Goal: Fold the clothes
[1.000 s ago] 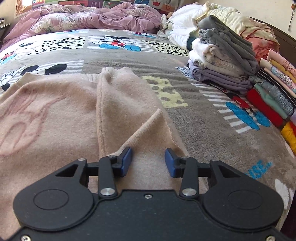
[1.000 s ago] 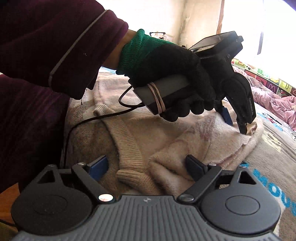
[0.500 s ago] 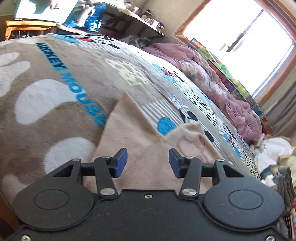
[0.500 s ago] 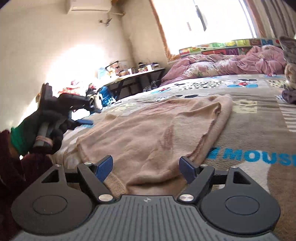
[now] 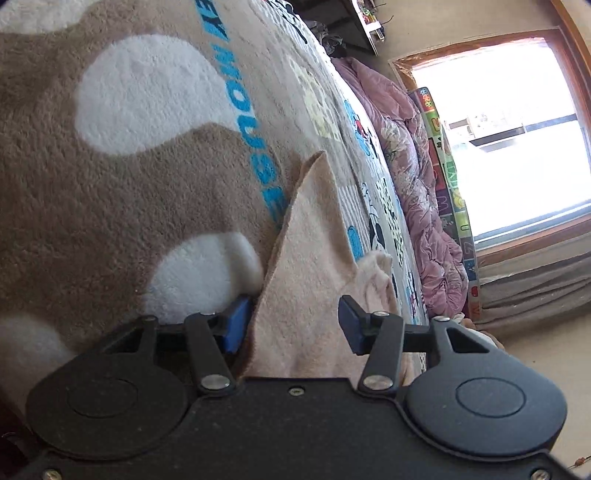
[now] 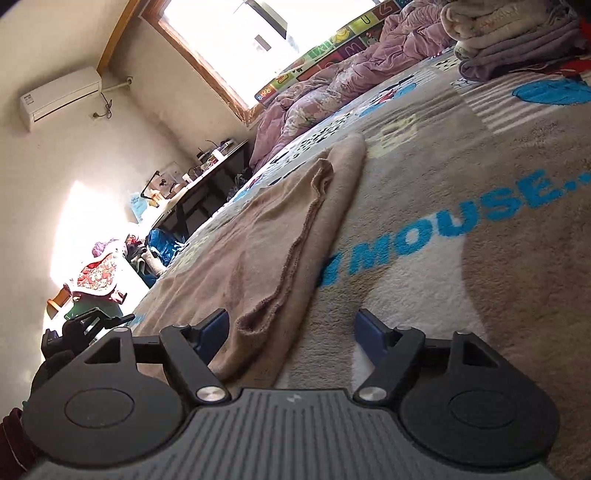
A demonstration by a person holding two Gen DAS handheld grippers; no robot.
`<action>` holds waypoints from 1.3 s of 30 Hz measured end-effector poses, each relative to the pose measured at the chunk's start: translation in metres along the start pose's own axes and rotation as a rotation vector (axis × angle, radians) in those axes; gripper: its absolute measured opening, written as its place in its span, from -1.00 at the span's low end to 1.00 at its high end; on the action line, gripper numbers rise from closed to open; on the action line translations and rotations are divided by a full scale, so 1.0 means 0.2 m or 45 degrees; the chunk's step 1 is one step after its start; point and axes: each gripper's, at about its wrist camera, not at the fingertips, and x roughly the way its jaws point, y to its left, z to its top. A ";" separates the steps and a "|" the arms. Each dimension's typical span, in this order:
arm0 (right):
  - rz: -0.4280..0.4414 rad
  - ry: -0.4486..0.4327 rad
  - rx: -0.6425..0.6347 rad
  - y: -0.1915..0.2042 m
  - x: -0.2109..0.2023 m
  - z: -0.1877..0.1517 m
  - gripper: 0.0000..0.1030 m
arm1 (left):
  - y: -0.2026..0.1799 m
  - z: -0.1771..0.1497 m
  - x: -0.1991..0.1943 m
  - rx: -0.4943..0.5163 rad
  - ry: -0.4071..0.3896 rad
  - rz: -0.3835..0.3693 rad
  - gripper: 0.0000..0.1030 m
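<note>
On the bed lies a big fuzzy blanket (image 6: 480,258) with blue letters and white spots, and on top of it sits a soft pink-tan sweater (image 6: 266,236). It lies mostly flat, with one long side folded over so a seam runs down it.

From the left wrist camera, the left gripper (image 5: 293,325) is low over one corner of the sweater (image 5: 314,266). Its jaws are spread wide. The cloth sits between them, and its edge is right by the left blue pad. The jaws are not squeezing it.

From the right wrist camera, the right gripper (image 6: 291,330) is low over the bed too, at the near end of the sweater. Its jaws are also spread wide. The folded end of the cloth lies near the left pad, and bare blanket shows by the right pad.

Far back there is a crumpled purple quilt (image 6: 332,85) under a bright window (image 6: 229,33). A stack of folded clothes (image 6: 509,37) sits at the top right. A table (image 6: 207,177) with small things on it stands by the wall, and an air conditioner (image 6: 61,98) hangs high up.
</note>
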 end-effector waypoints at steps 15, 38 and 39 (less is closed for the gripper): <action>0.031 -0.020 0.020 -0.01 -0.02 0.02 0.46 | -0.59 -0.50 -0.01 0.804 -0.016 -0.281 -0.93; 0.107 -0.067 0.078 -0.06 -0.02 0.05 0.45 | -0.72 -0.83 0.07 1.342 0.307 -0.451 -0.50; 0.108 -0.067 0.078 -0.06 -0.02 0.05 0.45 | -0.70 -0.77 0.06 1.273 0.265 -0.425 -0.50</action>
